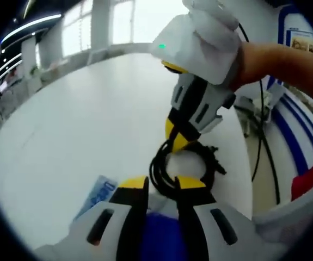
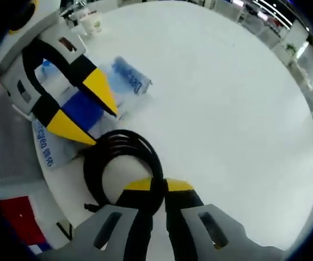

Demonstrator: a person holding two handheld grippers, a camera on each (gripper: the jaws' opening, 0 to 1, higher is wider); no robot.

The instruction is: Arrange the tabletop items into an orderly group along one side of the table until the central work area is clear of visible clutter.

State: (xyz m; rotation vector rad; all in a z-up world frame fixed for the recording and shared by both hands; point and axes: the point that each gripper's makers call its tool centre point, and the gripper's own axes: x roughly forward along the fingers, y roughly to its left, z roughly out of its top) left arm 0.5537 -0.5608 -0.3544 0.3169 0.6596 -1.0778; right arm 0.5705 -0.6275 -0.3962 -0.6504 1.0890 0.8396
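In the right gripper view the right claw (image 2: 157, 187) is pinched tight on the near loop of a coiled black cable (image 2: 121, 163) lying on the white bench (image 2: 227, 92) near its edge, just beside a blue-printed plastic packet (image 2: 129, 76). The left claw (image 2: 99, 119) reaches in with its yellow tips parted over the packet, holding nothing. In the left gripper view the left claw (image 1: 161, 187) stands open just short of the cable (image 1: 183, 166), the right claw (image 1: 175, 138) coming down onto the coil from above
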